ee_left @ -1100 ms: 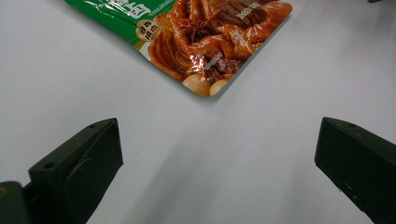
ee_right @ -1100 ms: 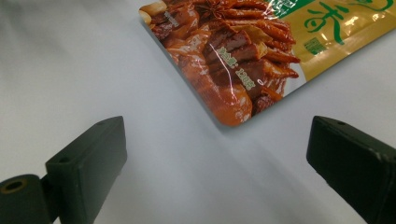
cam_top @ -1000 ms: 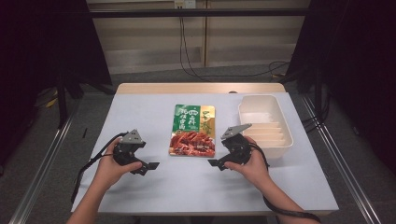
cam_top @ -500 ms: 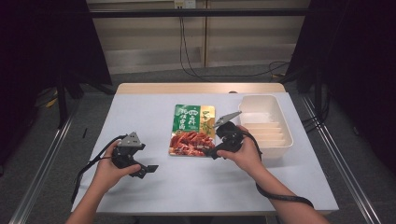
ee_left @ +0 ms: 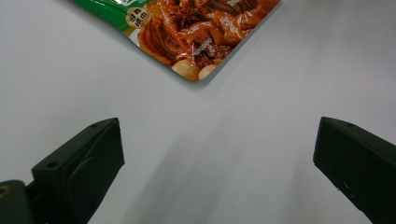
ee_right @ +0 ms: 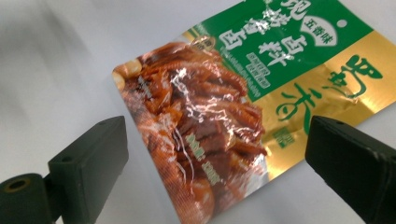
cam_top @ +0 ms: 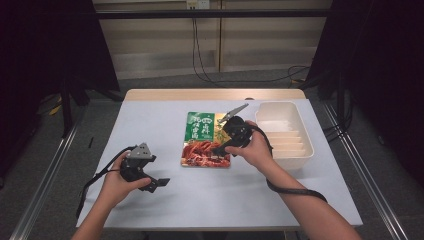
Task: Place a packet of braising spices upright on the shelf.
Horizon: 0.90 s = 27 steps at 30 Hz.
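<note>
Since the earlier frame we had carried the right hand-held gripper (cam_top: 220, 148) forward over the flat green, gold and red foil food pouch (cam_top: 204, 145) on the pale grey desk (cam_top: 150, 120). Its jaws stood wide apart above the pouch's red lower half, gripping nothing. Our left hand-held gripper (cam_top: 159, 183) hung open near the desk's front, well apart. Beside the glossy, crinkled pouch sat a white plastic tray (cam_top: 305, 150).

Food pouch (ee_right: 243, 107), printed foil, lying flat on the table: green panel carries large white Chinese characters, partly legible, with a small white oval badge reading 五香味. Gold panel bears large green brush-style characters, not surely readable; the smaller white lines beneath the title are too fine to read.
</note>
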Each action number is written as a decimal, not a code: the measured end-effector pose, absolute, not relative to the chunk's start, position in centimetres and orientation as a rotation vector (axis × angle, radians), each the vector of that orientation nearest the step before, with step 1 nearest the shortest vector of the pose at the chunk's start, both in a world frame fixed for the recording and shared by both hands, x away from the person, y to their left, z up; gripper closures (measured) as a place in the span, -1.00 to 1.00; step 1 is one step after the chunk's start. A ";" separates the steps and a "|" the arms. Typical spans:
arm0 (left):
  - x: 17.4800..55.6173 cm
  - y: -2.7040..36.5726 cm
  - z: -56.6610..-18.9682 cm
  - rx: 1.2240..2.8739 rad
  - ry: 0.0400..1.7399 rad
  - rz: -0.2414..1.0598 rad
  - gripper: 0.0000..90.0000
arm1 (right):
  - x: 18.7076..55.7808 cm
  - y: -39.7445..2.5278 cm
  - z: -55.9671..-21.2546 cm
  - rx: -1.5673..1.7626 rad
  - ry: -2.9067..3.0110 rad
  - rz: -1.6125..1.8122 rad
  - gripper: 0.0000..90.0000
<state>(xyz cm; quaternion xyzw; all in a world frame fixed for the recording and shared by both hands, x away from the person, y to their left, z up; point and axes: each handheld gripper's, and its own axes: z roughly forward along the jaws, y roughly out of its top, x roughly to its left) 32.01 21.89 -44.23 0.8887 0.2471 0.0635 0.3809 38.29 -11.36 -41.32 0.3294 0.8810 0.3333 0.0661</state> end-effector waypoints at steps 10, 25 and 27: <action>32.0 22.2 -44.0 2.265 0.616 0.163 -0.96 | 41.5 -10.6 -40.9 1.011 2.649 0.962 -0.86; 32.0 22.0 -44.1 2.263 0.616 0.158 -0.95 | 46.1 -9.9 -42.1 1.059 2.634 0.927 -0.86; 32.0 21.9 -44.2 2.257 0.616 0.161 -0.95 | 47.2 -9.9 -42.7 1.073 2.640 0.923 -0.85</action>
